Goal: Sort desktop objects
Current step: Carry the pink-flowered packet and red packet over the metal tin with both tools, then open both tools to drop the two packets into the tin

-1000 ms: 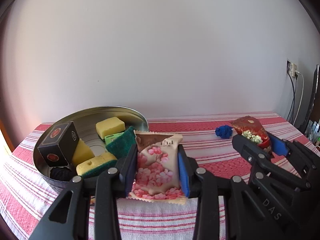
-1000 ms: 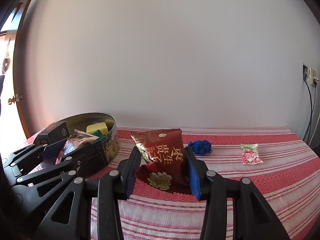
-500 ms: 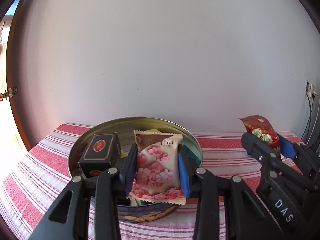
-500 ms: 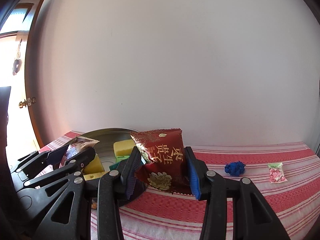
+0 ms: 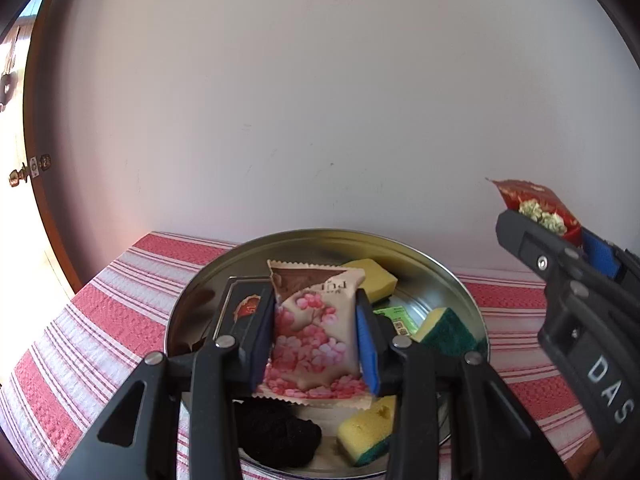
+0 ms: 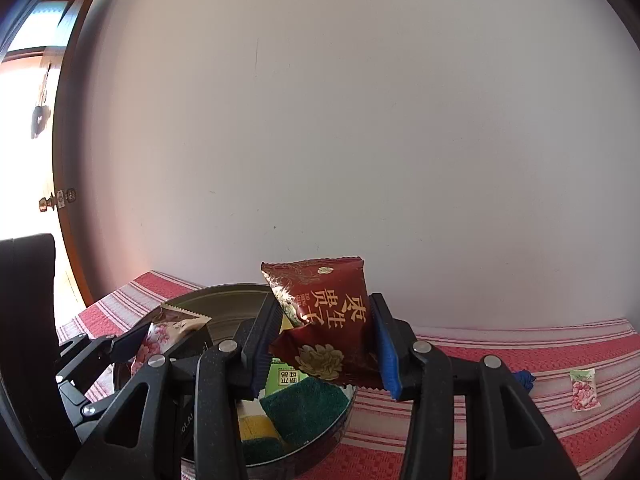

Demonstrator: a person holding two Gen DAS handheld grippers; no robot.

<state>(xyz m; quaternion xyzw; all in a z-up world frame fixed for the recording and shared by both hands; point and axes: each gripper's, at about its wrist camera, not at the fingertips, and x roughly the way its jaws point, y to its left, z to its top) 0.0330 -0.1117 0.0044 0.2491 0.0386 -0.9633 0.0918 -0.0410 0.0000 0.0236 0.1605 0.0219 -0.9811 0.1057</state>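
My left gripper (image 5: pixel 316 340) is shut on a beige snack packet with pink flowers (image 5: pixel 316 332) and holds it above the round metal tin (image 5: pixel 460 280). My right gripper (image 6: pixel 326 344) is shut on a dark red snack packet with gold characters (image 6: pixel 328 320), held above the tin's right side (image 6: pixel 224 294). Each gripper shows in the other's view: the right one (image 5: pixel 560 236) at the right, the left one (image 6: pixel 132 344) at the left. The tin holds yellow-green sponges (image 5: pixel 370 274), a black box (image 5: pixel 240 312), a green packet (image 5: pixel 394 318) and a black wad (image 5: pixel 276 432).
The tin stands on a red and white striped cloth (image 5: pixel 112 320) against a plain wall. On the cloth to the right lie a small pink-flowered packet (image 6: pixel 584 390) and a blue crumpled thing (image 6: pixel 524 380). A door with a knob (image 6: pixel 50 202) is at the left.
Both grippers have moved left and up with their packets, from beside the tin to above it. The tin now sits under both, and the loose items have slid to the right of view.
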